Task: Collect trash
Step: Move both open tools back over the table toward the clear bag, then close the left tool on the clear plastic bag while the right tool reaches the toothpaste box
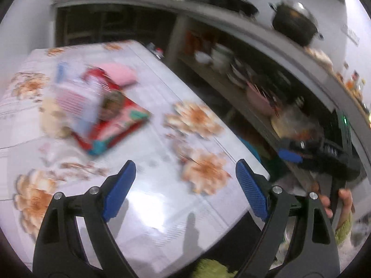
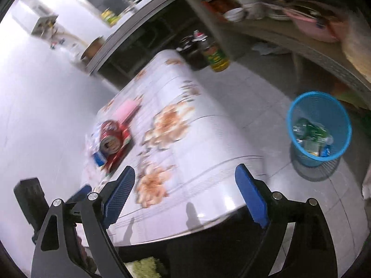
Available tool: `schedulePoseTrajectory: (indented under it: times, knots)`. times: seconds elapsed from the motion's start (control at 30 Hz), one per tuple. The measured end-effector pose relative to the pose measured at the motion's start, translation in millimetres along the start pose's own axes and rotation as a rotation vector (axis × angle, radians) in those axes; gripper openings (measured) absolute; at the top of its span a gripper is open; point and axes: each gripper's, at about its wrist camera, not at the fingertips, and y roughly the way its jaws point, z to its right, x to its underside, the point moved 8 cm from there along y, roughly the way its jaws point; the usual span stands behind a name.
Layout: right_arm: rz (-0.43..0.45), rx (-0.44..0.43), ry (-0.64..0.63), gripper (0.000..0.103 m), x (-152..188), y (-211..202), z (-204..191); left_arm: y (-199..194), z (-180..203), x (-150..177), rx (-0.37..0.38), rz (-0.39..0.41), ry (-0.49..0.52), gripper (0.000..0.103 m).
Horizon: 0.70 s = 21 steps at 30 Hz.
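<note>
Both my left tongs (image 1: 185,185) and right tongs (image 2: 185,190) stand spread, nothing between them, over the near edge of the floral worktop (image 1: 150,208). The remaining trash pile (image 1: 92,108) lies ahead and to the left, farther up the worktop; my left tongs appear nearer. A red can (image 2: 110,136) lies on its side, open end toward me, long axis running near-to-far. The blue bin (image 2: 317,125) stands on the floor, right.

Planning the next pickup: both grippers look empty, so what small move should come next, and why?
Probably bring the left gripper forward to the red can in the table's trash pile. Its jaws are open and empty, trash remains there, and the blue bin already holds bottles.
</note>
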Motion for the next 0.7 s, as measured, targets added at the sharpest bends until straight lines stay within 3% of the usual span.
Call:
schedulePoseTrajectory:
  times: [0.13,0.27,0.5,0.7]
  knots:
    - [-0.041,-0.047,-0.056,0.086,4,17,-30,-25,-42,-11,-0.042,0.087,-0.075,0.084]
    - [-0.072,-0.082,-0.138,0.086,-2,36,-69,-36,-80,-14,-0.084,0.124,-0.17,0.082]
    - [-0.134,-0.183,-0.3,0.085,-14,94,-162,-40,-146,-24,-0.157,0.133,-0.352,0.061]
    - [-0.162,-0.162,-0.413,0.078,-11,145,-213,-33,-180,-32,-0.16,0.126,-0.451,0.046]
